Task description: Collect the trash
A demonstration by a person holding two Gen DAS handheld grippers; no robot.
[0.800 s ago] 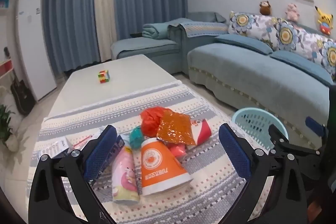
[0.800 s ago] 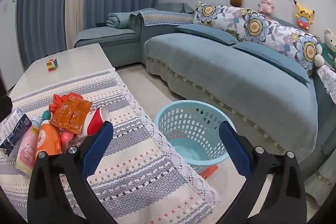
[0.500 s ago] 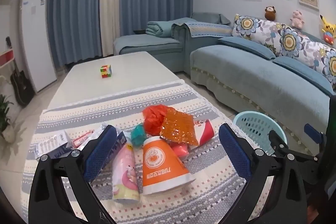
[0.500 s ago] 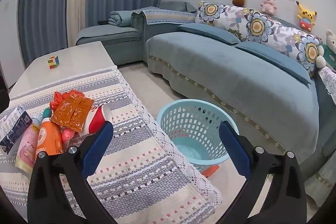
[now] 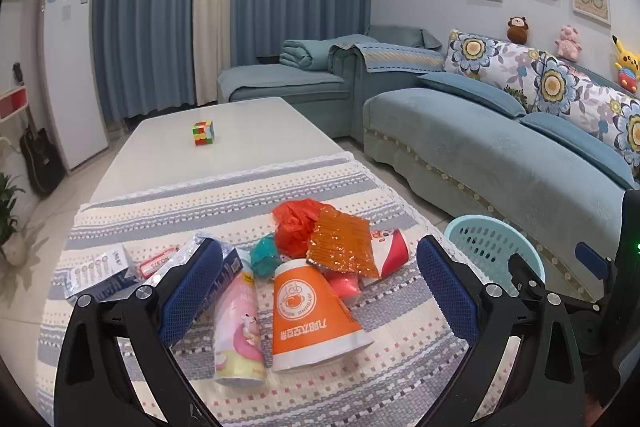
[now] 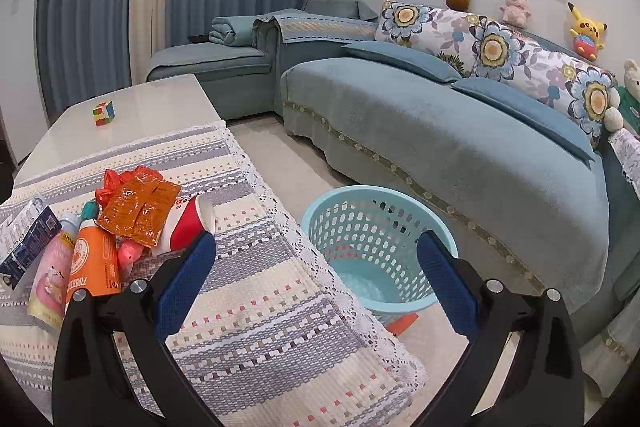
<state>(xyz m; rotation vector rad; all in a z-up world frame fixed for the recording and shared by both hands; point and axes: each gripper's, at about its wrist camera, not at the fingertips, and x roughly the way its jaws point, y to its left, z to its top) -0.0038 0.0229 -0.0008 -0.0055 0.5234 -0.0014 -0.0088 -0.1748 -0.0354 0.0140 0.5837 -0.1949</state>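
A heap of trash lies on the striped tablecloth (image 5: pixel 280 183): an orange paper cup (image 5: pixel 308 315) on its side, a pink can (image 5: pixel 238 327), an orange foil packet (image 5: pixel 340 241), a red plastic bag (image 5: pixel 294 223), a red-and-white cup (image 5: pixel 390 253), a teal wad (image 5: pixel 264 257) and a blue box (image 5: pixel 222 273). My left gripper (image 5: pixel 318 291) hangs open just above the near side of the heap. My right gripper (image 6: pixel 316 279) is open over the table's right edge, the heap (image 6: pixel 132 211) to its left. A light blue basket (image 6: pixel 376 239) stands on the floor beside the table.
A colour cube (image 5: pixel 203 133) sits on the bare white table beyond the cloth. Small white boxes (image 5: pixel 100 267) lie at the cloth's left. A blue sofa (image 6: pixel 440 131) runs along the right, behind the basket. A white fridge (image 5: pixel 72 59) and a guitar (image 5: pixel 40 155) stand at far left.
Both views have tilted up a little and the heap sits slightly lower and nearer in the left wrist view. Nothing was grasped; both grippers stayed open.
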